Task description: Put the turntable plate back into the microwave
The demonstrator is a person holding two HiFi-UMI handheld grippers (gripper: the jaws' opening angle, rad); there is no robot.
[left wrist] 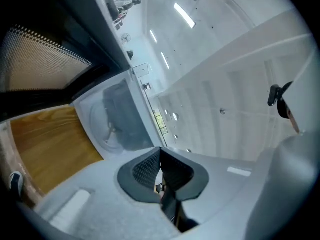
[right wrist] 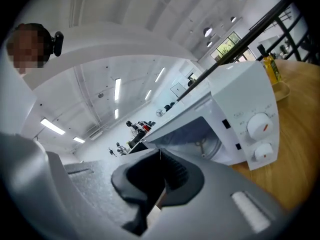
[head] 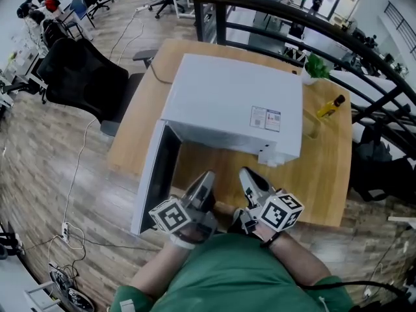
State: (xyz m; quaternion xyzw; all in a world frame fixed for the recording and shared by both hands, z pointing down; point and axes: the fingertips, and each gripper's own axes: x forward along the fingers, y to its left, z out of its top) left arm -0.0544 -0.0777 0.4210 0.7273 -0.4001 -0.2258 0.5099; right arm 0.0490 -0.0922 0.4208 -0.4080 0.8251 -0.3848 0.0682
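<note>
The white microwave (head: 234, 103) stands on the wooden table (head: 325, 174) with its door (head: 156, 174) swung open to the left. Its cavity (left wrist: 117, 119) holds only the bare roller hub (right wrist: 202, 145). The clear glass turntable plate (left wrist: 235, 124) hangs on edge between my grippers, in front of the opening. It mirrors the ceiling lights in both gripper views (right wrist: 100, 84) and hardly shows in the head view. My left gripper (head: 207, 177) (left wrist: 160, 154) is shut on its left rim. On the opposite rim my right gripper (head: 247, 174) (right wrist: 160, 156) is shut too.
A yellow bottle (head: 330, 106) and a small green plant (head: 316, 67) stand at the table's far right. A black office chair (head: 78, 77) sits left of the table and a dark railing (head: 292, 18) runs behind it. The microwave's knobs (right wrist: 260, 126) are on its right side.
</note>
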